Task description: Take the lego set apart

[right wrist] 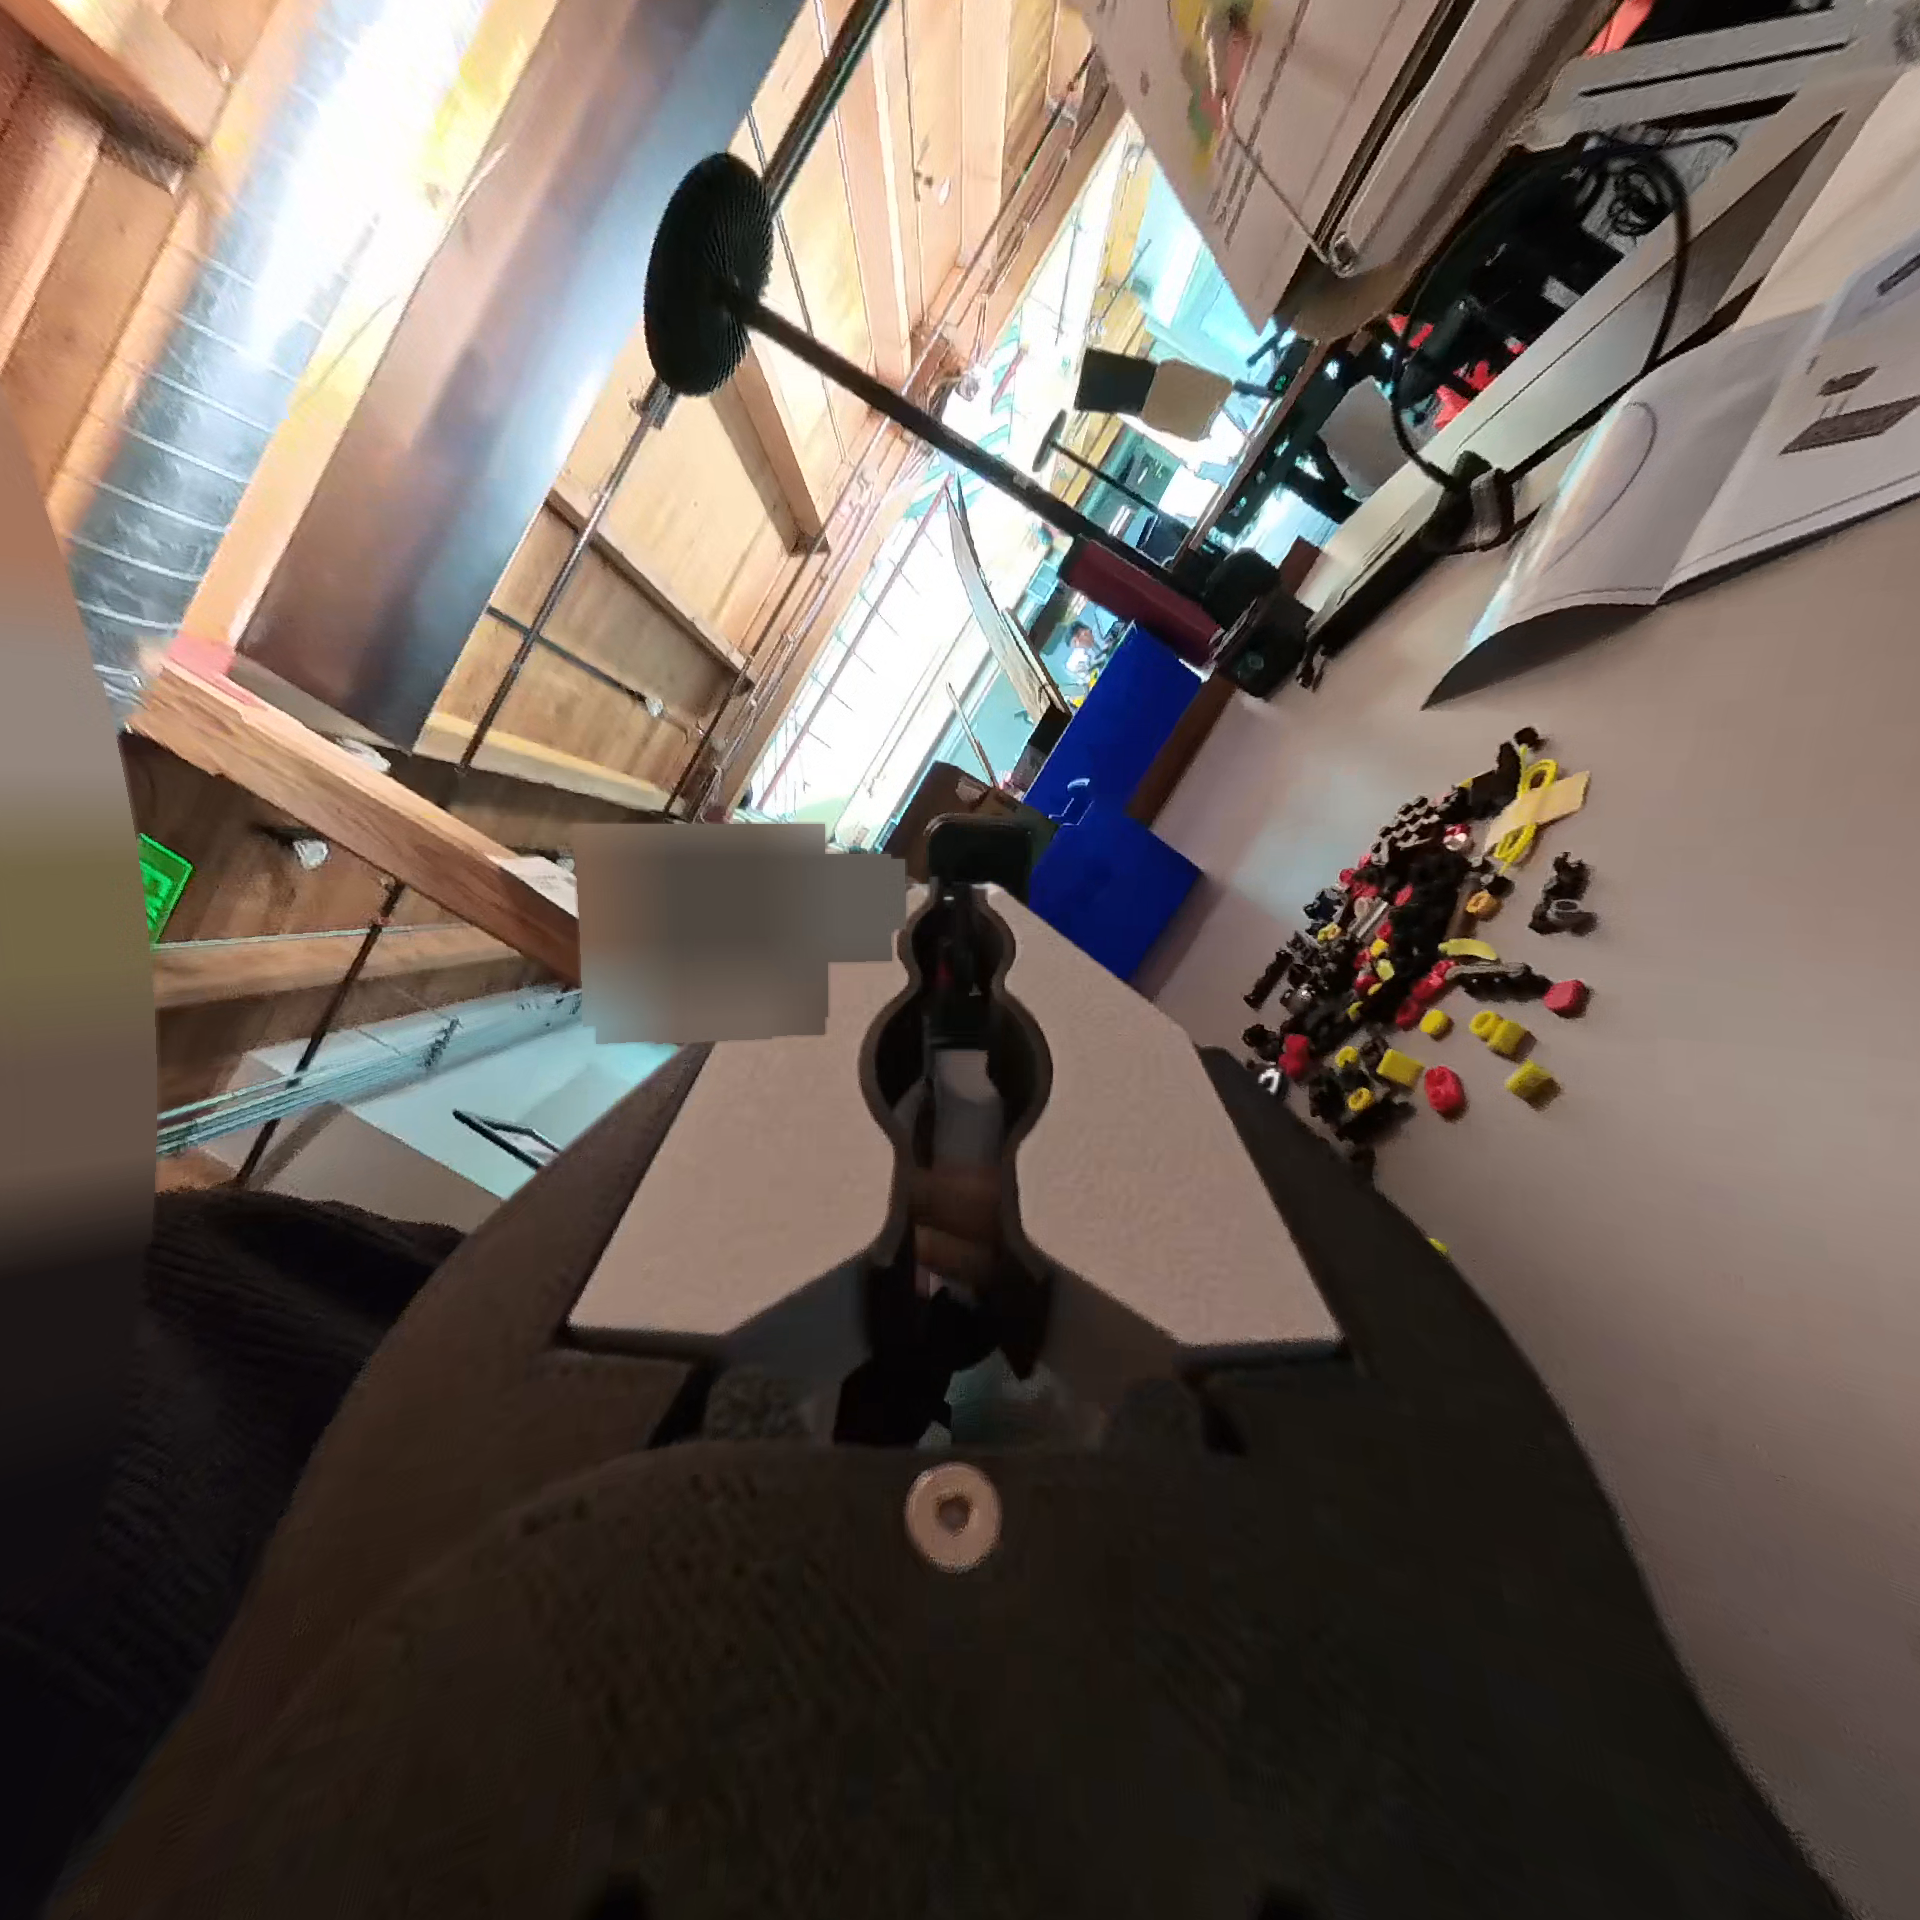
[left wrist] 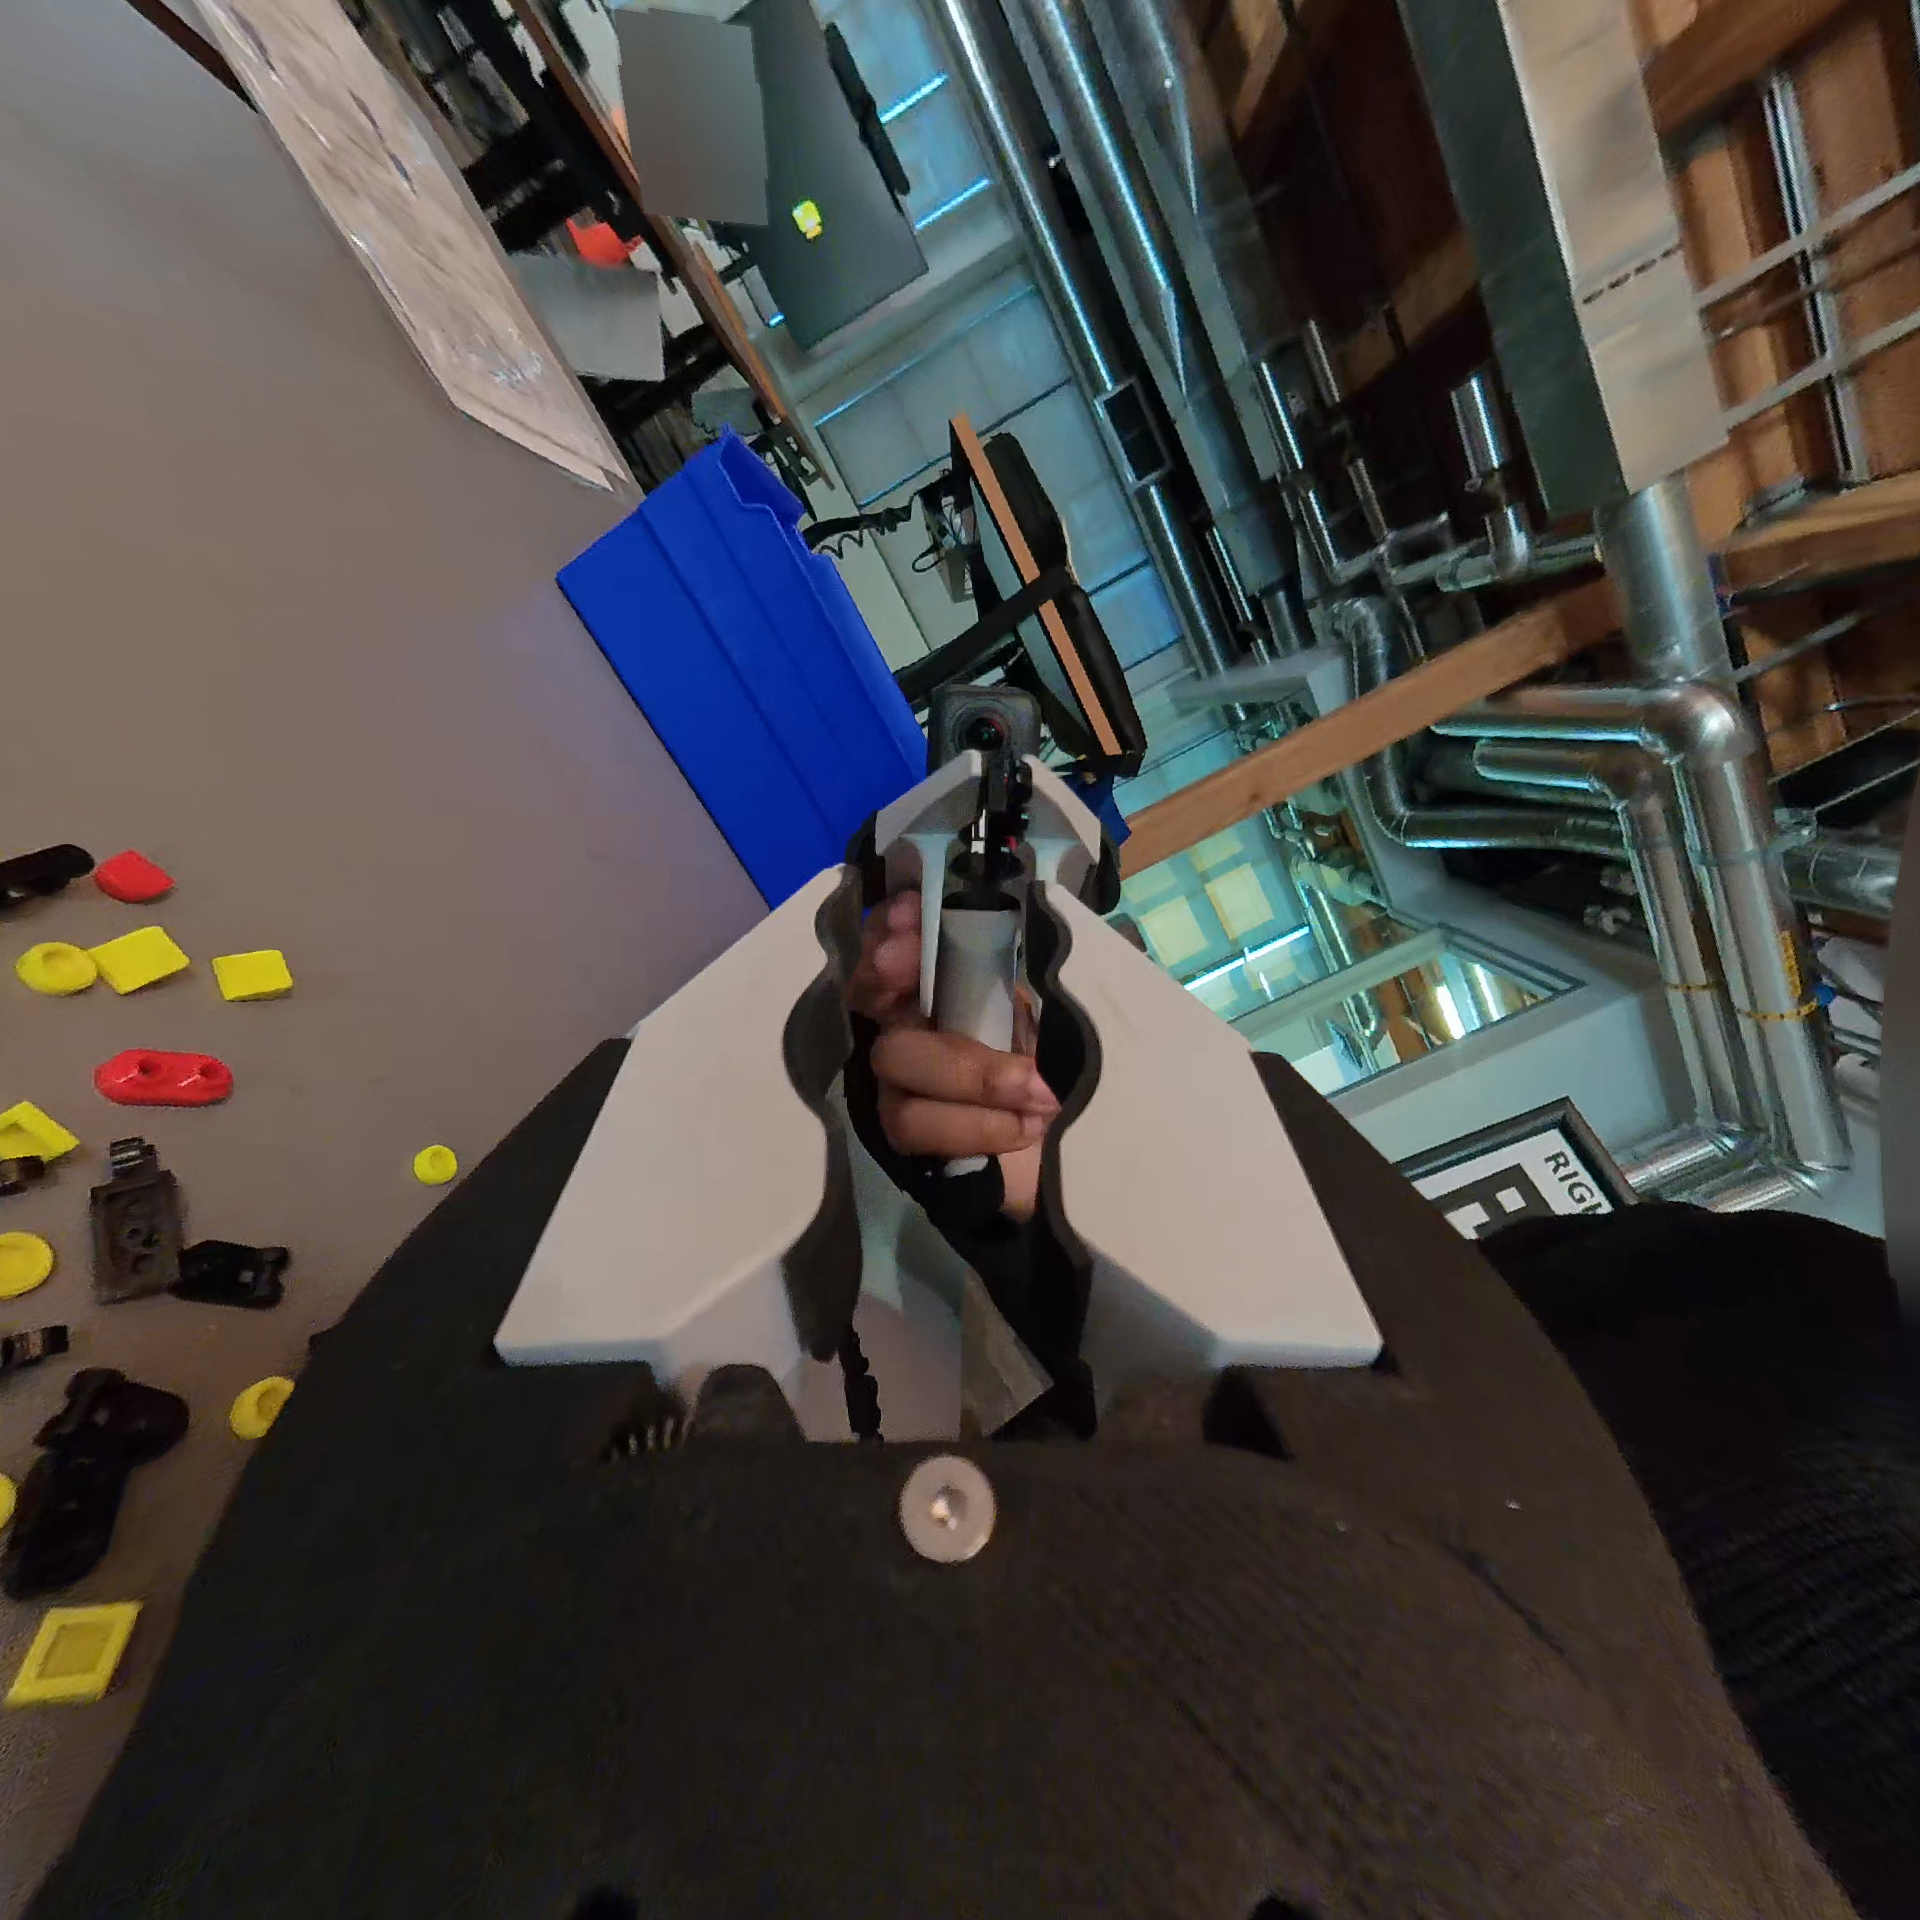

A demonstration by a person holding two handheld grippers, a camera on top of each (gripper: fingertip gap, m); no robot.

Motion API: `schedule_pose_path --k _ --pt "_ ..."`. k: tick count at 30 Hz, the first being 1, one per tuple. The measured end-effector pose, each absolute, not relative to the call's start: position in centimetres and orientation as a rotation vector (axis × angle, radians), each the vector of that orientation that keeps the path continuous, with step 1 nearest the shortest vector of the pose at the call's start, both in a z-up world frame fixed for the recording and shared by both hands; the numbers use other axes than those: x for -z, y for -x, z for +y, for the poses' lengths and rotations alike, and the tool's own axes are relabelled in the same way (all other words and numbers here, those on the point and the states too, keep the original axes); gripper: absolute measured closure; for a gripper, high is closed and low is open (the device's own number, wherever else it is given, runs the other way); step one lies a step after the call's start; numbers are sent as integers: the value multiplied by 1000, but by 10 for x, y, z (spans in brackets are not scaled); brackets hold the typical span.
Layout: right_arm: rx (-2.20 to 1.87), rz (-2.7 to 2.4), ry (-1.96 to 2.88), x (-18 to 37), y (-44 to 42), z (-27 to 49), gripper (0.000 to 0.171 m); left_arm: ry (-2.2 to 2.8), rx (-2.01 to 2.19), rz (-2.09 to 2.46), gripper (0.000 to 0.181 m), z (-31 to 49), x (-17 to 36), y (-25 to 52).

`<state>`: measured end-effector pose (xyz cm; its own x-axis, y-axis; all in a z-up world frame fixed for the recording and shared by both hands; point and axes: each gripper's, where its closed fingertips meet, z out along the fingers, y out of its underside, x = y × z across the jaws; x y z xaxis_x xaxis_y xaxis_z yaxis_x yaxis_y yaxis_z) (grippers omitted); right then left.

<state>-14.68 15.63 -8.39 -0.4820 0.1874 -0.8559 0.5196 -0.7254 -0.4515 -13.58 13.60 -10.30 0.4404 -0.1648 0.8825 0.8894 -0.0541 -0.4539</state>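
Scattered yellow, red and black plastic lego pieces [left wrist: 135, 1195] lie loose on the grey tabletop [left wrist: 343, 665], well off to the left of my left claw [left wrist: 940, 883]. Its white fingers are nearly pressed together, pinching nothing. My right claw [right wrist: 961, 904], likewise drawn together and empty, points at the left one, with the brick pile [right wrist: 1392, 987] off to its right.

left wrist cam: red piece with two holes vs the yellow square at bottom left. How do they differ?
Colour: the red piece is red and the yellow square is yellow. Shape: the red piece is an oblong with rounded ends, while the yellow square has straight edges and corners. Surface: the red piece has two holes, while the yellow square has one wide recessed middle. Both lie loose on the grey table.
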Motion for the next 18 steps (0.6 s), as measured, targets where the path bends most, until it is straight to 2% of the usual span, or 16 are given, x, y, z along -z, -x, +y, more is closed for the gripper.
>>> schedule_pose_path --k 4,7,18 --pt "2311 1037 -1462 84 146 148 168 1365 973 -700 160 142 103 127" --pt "2305 1046 -1479 86 146 144 168 1344 973 -678 181 140 98 128" --pt "2240 1121 -1479 96 144 133 168 1216 939 -743 181 127 90 153"
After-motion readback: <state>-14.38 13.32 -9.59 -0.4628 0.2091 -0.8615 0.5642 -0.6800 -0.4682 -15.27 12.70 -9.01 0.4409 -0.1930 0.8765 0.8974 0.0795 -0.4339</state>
